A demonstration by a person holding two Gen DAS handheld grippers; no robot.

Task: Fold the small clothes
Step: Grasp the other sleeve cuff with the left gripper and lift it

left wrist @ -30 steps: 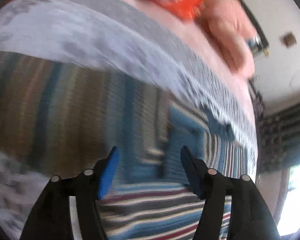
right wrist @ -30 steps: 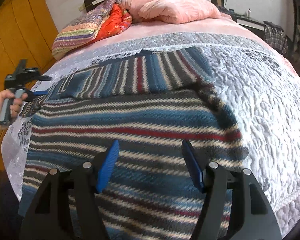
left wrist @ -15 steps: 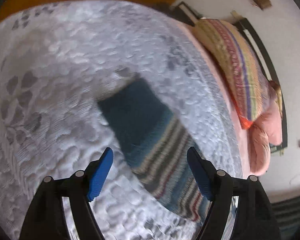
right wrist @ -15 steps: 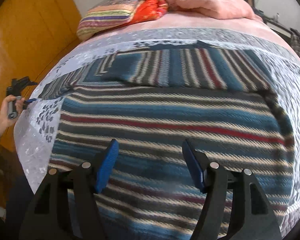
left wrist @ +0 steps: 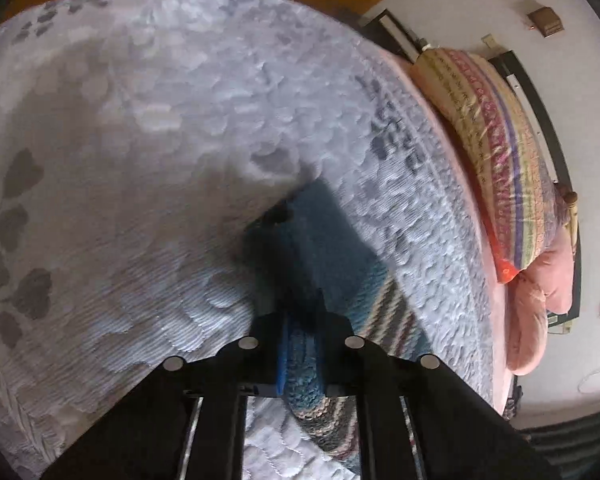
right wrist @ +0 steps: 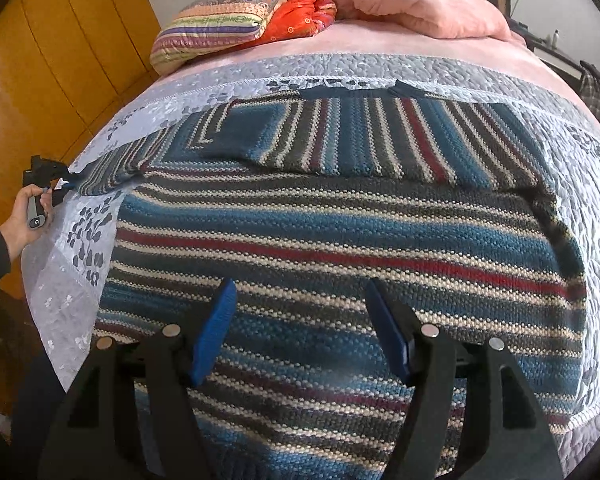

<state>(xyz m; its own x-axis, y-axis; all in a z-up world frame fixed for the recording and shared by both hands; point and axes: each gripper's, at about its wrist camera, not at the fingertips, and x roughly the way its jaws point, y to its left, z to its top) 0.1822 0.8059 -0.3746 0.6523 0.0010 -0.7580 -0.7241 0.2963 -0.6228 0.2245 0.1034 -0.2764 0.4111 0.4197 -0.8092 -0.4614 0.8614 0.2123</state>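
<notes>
- Where spread flat across the quilted bed [right wrist: 572, 184]: knitted striped sweater [right wrist: 340, 240], bands of blue, grey, cream and red, one sleeve folded across the top.
- Left gripper [left wrist: 300, 344]: jaws clamped on the blue cuff [left wrist: 320, 240] of the other sleeve, near the bed's edge.
- Right gripper [right wrist: 300, 328]: jaws wide apart, empty, poised above the sweater's lower body.

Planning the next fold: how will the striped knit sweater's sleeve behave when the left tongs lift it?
The sleeve will probably hang floppy: it already bends limply where the left tongs pinch it. The chunky knit of the sweater looks fairly heavy, so it may sag and stretch. Its coarse texture should grip rather than slip.
</notes>
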